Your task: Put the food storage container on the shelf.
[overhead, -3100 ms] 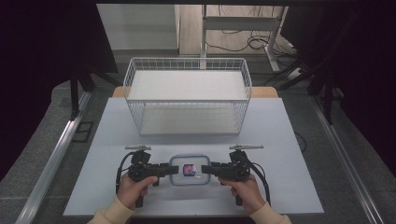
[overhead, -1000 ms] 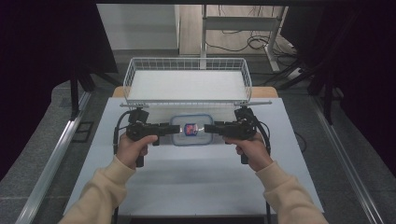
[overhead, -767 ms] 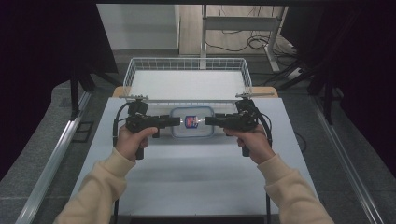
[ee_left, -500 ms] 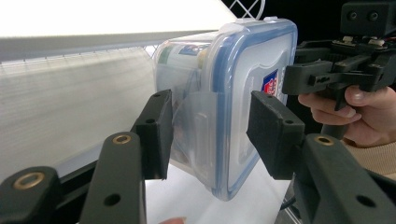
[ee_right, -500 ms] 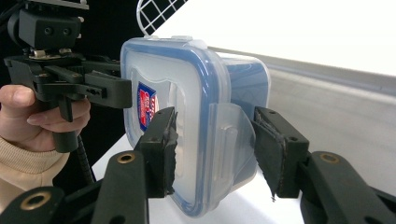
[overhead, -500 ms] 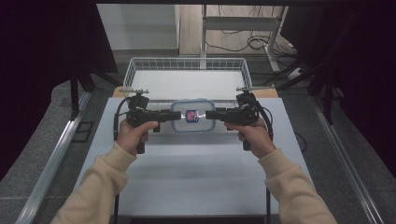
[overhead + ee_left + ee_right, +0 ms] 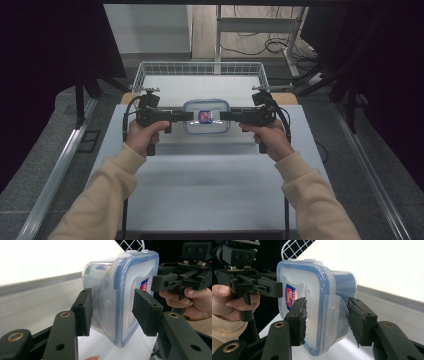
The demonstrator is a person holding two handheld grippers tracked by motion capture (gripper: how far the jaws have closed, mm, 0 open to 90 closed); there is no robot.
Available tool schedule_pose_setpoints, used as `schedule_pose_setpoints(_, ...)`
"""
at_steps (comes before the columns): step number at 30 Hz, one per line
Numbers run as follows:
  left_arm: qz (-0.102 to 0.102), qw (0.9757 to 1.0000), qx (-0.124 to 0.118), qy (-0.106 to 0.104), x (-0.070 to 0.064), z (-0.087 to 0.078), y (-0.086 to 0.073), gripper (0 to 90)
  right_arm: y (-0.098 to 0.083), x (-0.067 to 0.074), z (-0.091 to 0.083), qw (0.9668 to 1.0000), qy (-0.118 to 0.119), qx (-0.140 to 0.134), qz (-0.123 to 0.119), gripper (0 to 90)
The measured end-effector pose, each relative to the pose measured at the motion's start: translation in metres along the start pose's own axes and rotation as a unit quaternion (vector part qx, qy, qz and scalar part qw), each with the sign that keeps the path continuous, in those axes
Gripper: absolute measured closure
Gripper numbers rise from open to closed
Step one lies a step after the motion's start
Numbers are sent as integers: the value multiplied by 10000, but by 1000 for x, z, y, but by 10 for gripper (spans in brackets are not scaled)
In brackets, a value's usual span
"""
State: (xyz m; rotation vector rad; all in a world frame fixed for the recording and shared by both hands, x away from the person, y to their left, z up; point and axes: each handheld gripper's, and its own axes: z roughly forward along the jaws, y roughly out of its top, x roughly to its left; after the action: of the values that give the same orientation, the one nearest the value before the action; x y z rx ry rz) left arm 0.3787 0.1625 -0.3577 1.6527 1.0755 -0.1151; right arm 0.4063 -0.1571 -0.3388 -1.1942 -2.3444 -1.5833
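A dark room with a grey floor surrounds a pale grey desk (image 7: 210,185), seen from above in the high view. At the desk's far edge stands a white wire basket (image 7: 200,70). A person's two forearms in cream sleeves (image 7: 100,190) reach in from the near side, each hand gripping a black tool. Between them, held up above the desk just in front of the basket, is a clear plastic container (image 7: 206,116) with a blue-rimmed lid and a small red and blue label on top.

The left tool (image 7: 187,116) pinches the container's left end. In the left gripper view, one pad presses the lid and the other the base, with the lid's side latch between the jaws (image 7: 112,312). The right tool (image 7: 225,116) pinches the opposite end the same way. In the right gripper view, its pads (image 7: 325,320) clamp across the lid and base at the other latch. The container (image 7: 312,302) hangs level between the two tools, clear of the desk.
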Motion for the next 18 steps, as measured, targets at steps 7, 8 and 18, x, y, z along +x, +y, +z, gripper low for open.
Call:
schedule_pose_setpoints(7, 95, 9999, 27, 27, 1, -2, 26, 521, 21, -3, 1, 10000, -23, -22, -15, 511)
schedule_pose_setpoints(8, 95, 9999, 27, 27, 1, -2, 26, 521, 21, -3, 1, 10000, -23, -22, -15, 511)
schedule_pose_setpoints(18, 208, 9997, 77, 32, 12, 0, 68, 521, 58, -11, 5, 10000, -46, -74, -19, 510)
